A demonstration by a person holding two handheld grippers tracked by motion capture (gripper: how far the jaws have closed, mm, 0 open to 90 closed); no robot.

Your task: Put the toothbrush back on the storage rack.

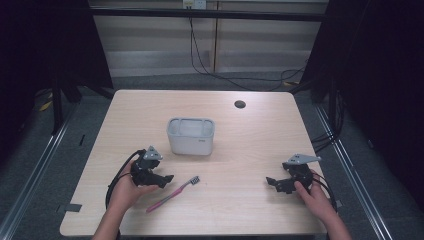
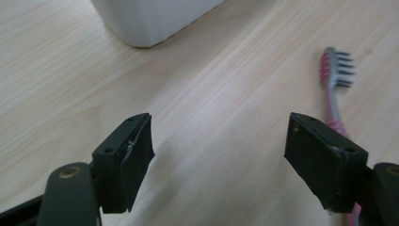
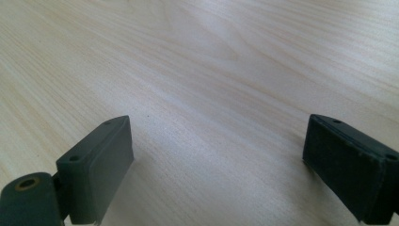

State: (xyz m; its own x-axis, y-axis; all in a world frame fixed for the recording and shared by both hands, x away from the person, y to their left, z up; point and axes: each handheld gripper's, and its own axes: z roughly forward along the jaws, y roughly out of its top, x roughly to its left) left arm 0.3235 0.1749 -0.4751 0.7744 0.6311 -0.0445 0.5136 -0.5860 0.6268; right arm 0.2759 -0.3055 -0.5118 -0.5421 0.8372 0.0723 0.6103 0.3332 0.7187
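We see the left gripper (image 1: 167,178) low over the pale wooden table (image 1: 250,135) with its jaws spread wide and empty, the pink-handled toothbrush with grey bristles (image 1: 172,194) lying flat just beside its right jaw. A white plastic rectangular tub (image 1: 191,136) stands near, behind them. The right gripper (image 1: 270,181), well apart, also has its jaws released over bare wood.

A pale beige wood-grain pattern is shown on the light wooden worktop (image 1: 250,145). The slim plastic toothbrush (image 1: 172,194) is coloured pink, with grey at its head. The rectangular plastic tub (image 1: 191,135) is tinted light grey. Both grippers are finished in black.
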